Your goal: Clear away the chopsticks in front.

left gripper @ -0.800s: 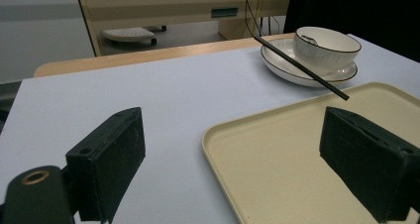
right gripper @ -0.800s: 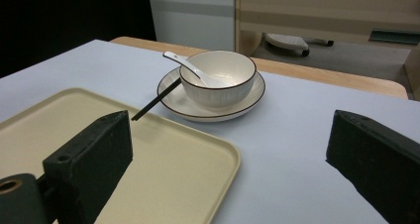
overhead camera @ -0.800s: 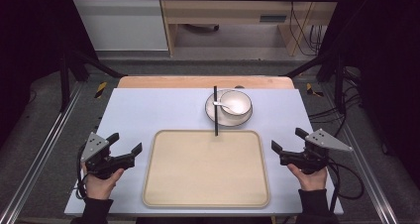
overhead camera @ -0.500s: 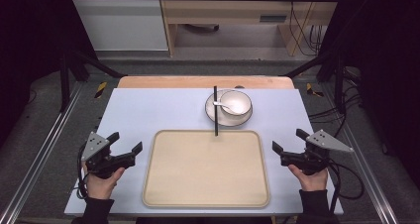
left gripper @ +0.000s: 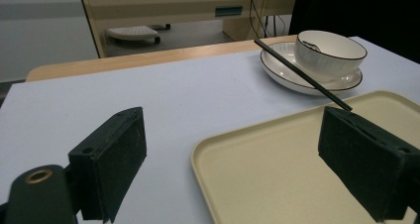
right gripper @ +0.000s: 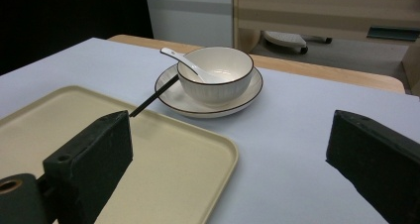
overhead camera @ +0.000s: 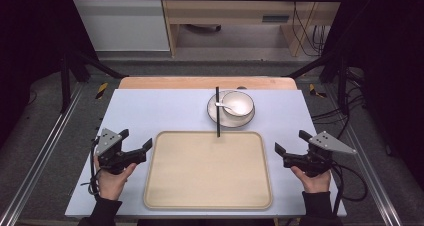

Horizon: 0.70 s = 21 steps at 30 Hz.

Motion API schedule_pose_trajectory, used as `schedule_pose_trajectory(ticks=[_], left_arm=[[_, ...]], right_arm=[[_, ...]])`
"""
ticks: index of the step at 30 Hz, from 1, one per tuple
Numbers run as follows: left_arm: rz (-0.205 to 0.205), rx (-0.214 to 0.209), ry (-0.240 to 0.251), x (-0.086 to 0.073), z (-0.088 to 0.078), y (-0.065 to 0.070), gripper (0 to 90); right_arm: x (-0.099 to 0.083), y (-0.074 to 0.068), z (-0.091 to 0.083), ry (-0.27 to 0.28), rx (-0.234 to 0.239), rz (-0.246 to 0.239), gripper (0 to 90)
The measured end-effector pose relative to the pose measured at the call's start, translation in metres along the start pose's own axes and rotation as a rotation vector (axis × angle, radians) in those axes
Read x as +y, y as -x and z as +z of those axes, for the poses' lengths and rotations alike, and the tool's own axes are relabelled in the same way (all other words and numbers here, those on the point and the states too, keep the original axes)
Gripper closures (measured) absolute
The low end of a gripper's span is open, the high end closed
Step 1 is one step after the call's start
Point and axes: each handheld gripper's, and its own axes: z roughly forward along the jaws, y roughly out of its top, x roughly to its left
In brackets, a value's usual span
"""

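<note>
nothing has really moved since the earlier frames: both hands sit where they were at the near corners of the pale blue table mat (overhead camera: 165,108), and the dishes are untouched, so my guess is the work hasn't started yet.

left gripper (overhead camera: 136,143) has its black jaws spread wide with nothing between them, hovering just off the left edge of the shallow beige plastic tray (overhead camera: 207,168). right gripper (overhead camera: 289,146) mirrors it off the tray's right edge, jaws also wide apart and empty, touching nothing.

ahead of both grippers, past the far edge of the tray, is the white ribbed ceramic bowl with a dark rim (overhead camera: 238,104) sitting on a matching white saucer (overhead camera: 219,117), with a white ceramic spoon (right gripper: 184,63) resting inside the bowl. a thin black chopstick (overhead camera: 218,112) lies across the saucer's edge with its near tip on the tray rim. from the right gripper these are forward and to its left, from the left gripper forward and to its right. probably the next reach goes there.
</note>
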Motion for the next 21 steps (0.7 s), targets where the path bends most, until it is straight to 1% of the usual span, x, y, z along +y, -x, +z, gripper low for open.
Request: schedule_pose_trajectory(ticks=[2, 3, 4, 5, 7, 8, 13, 16, 20, 21], left_arm=[[0.011, -0.004, -0.005, 0.002, 0.005, 0.006, 10.7], [0.011, -0.004, -0.005, 0.002, 0.005, 0.006, 10.7], [0.025, -0.009, -0.010, 0.006, 0.010, 0.011, 10.7], [0.025, -0.009, -0.010, 0.006, 0.010, 0.011, 10.7], [0.033, -0.020, 0.000, 0.011, 0.015, 0.020, 10.8], [0.039, -0.018, 0.000, 0.013, 0.017, 0.022, 10.8], [0.043, -0.035, -0.002, 0.018, 0.027, 0.033, 10.8], [0.036, -0.043, 0.003, 0.021, 0.033, 0.039, 11.0], [0.048, -0.046, -0.002, 0.024, 0.043, 0.046, 11.2], [0.044, -0.050, -0.002, 0.025, 0.046, 0.048, 11.1]], right_arm=[[-0.001, 0.000, 0.001, -0.003, 0.001, -0.001, 4.2], [-0.001, -0.001, 0.001, -0.003, -0.001, -0.003, 4.1], [-0.001, -0.001, 0.001, -0.003, -0.001, 0.000, 4.2], [-0.001, -0.001, 0.001, -0.003, -0.001, 0.000, 4.2], [0.000, -0.001, 0.000, -0.002, -0.002, -0.004, 4.2], [0.000, -0.001, 0.000, 0.001, -0.007, -0.001, 4.2], [0.001, -0.001, -0.002, 0.006, -0.010, 0.001, 4.3], [0.001, -0.001, -0.002, 0.005, -0.014, 0.002, 4.3], [0.000, 0.000, -0.002, 0.003, -0.016, 0.000, 4.3], [0.000, 0.000, -0.002, 0.004, -0.015, -0.003, 4.3]])
